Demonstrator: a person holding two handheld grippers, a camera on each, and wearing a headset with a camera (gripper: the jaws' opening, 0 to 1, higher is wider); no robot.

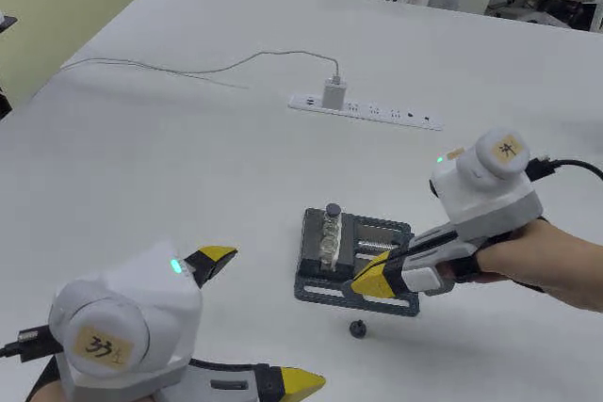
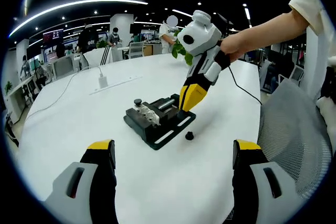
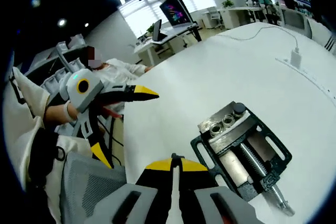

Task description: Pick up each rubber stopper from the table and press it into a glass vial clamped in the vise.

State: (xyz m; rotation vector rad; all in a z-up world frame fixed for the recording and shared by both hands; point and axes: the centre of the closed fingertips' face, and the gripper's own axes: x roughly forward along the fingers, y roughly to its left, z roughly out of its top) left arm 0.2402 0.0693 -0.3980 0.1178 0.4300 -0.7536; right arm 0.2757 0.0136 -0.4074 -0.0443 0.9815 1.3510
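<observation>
Right claw (image 1: 377, 279) first: pinched tip to tip, nothing visible between the jaws, poised low over the near edge of the vise (image 1: 316, 287); touching it or just clear, impossible to tell. Left claw (image 1: 256, 319): spread wide and empty, hanging above bare bench (image 1: 141, 157), well to the left of the vise.

Clamped upright in the vise, a short row of glass vials (image 3: 215, 128). At the far end of the row, one vial capped with a dark stopper (image 1: 333, 209); beside it, two open mouths, plain in the right gripper view. Just in front of the vise, on the bench, one loose stopper (image 1: 358, 329): small, dark, round, touching nothing. Farther back, a power strip (image 1: 366, 110) with charger and cable, well out of the way.

Step in hand, at a guess: between stoppers, with one seated and the next to be fetched. Looks roughly a third done, going by the vials in sight.

Next move, probably: open the right claw, come down over the loose stopper, and nip it by the sides without rolling it away. Then lift, line up over the nearest open mouth and press straight down. Calls for a square, centred approach, since a tilted stopper would likely jam or skid off the glass rim. Worth keeping the push gentle on thin glass.
</observation>
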